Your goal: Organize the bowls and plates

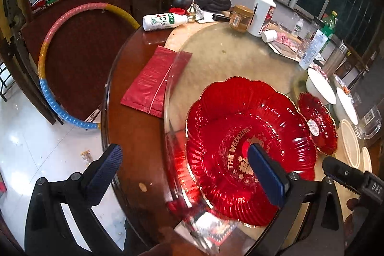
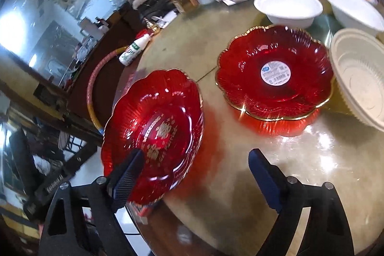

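While both grippers hang spread wide over the round table (image 2: 240, 172), the left gripper (image 1: 184, 174) and right gripper (image 2: 194, 174) each straddle the rim of the red wedding plate (image 2: 153, 126), gripping nothing. A second red plate (image 2: 276, 73) sits just beside it, with white bowls (image 2: 288, 6) behind.

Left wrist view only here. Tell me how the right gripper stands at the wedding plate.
Observer: The right gripper is open; one finger overlaps the near rim of the wedding plate, the other is over bare table.
Operator: Check both red plates for contact.
Observer: Apart; bare table shows between it and the stickered red plate.
Operator: Report the inside of the white bowl behind that plate.
Observer: The white bowl is empty.
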`<state>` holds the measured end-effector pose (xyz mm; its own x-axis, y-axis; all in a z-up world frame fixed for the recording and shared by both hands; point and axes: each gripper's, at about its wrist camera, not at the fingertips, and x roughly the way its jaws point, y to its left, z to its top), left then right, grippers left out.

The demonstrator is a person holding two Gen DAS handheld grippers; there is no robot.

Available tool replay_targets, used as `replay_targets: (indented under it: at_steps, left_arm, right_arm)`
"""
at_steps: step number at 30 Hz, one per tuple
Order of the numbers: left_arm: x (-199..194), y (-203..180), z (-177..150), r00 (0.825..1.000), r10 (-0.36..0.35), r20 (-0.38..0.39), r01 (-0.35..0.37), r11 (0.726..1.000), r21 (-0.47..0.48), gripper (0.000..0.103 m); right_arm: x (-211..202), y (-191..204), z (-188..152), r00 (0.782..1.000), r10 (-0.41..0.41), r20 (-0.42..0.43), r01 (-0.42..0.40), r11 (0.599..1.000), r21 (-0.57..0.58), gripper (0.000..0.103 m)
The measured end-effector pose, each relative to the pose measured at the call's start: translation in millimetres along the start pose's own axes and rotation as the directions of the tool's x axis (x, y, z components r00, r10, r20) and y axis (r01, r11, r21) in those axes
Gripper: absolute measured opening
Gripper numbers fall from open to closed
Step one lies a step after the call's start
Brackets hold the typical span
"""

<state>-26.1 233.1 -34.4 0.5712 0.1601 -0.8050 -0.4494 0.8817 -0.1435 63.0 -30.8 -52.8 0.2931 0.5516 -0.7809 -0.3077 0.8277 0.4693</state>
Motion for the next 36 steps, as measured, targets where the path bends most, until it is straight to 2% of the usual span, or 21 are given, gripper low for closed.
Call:
replay_targets:
  at_steps: [1,4,5,6,7,9,10,11,12,15,20,25,36]
  left_arm:
    - [2.6,-0.8,2.1,1.0,0.008,-0.002,-0.008,1.0,0.001,0.099]
    - [10.6,-3.3,3.7,0.999,0.026,-0.018,-0.026,1.0,0.007,0.081]
    - [13.4,-3.6,3.4,0.999,0.031,-0.024,-0.031,0.999,0.01,0.071]
    - [18.3,-5.3,3.0,0.999,0.034,-0.039,-0.034,0.999,0.016,0.059]
    - [23.9,-6.7,2.1,0.997,0.035,-0.063,-0.033,0.999,0.023,0.054]
    - [30.3,-8.6,-0.7,0.996,0.028,-0.09,-0.026,0.999,0.03,0.033]
    - [31.7,-9.2,-2.3,0.995,0.034,-0.094,-0.031,0.999,0.036,0.027]
    - [32.7,-9.5,-3.4,0.995,0.039,-0.096,-0.035,0.999,0.039,0.016]
    - [33.3,-9.6,-4.1,0.994,0.031,-0.1,-0.027,0.999,0.039,0.013]
    - [31.1,-10.3,-4.9,0.995,0.025,-0.098,-0.021,0.999,0.038,0.013]
    - [18.4,-12.7,4.4,0.998,0.03,-0.05,-0.027,0.999,0.045,0.013]
    - [18.2,-11.8,19.8,0.999,0.046,-0.027,-0.045,0.998,0.037,0.013]
    - [39.2,-15.0,10.0,0.995,0.059,-0.079,-0.056,0.998,0.038,0.014]
  right_arm:
    - [4.5,-0.9,1.2,1.0,0.002,-0.005,-0.002,1.0,0.006,0.086]
    - [14.6,-1.3,5.2,1.0,0.007,-0.024,-0.006,1.0,0.009,0.075]
    - [16.9,0.2,5.9,0.999,0.0,-0.034,0.0,1.0,0.004,0.068]
    - [22.3,0.8,6.8,0.999,-0.014,-0.046,0.014,1.0,-0.002,0.055]
    - [28.8,0.3,7.4,0.998,-0.032,-0.06,0.032,0.999,-0.002,0.048]
    - [38.7,0.3,7.4,0.996,-0.041,-0.082,0.041,0.999,0.002,0.029]
    - [42.6,0.3,7.1,0.995,-0.037,-0.092,0.038,0.999,0.004,0.024]
    - [44.5,0.6,6.9,0.995,-0.023,-0.094,0.023,1.0,0.005,0.019]
    - [44.3,3.4,6.7,0.996,-0.014,-0.088,0.014,1.0,-0.005,0.013]
    - [39.7,9.0,4.3,0.996,-0.053,-0.07,0.051,0.998,-0.038,0.012]
    - [27.0,19.6,6.4,0.998,-0.056,-0.02,0.054,0.995,-0.08,0.012]
    - [30.0,29.2,18.9,0.999,-0.05,-0.006,0.05,0.994,-0.102,0.012]
    - [43.8,21.3,23.4,0.998,-0.067,-0.017,0.065,0.993,-0.094,0.012]
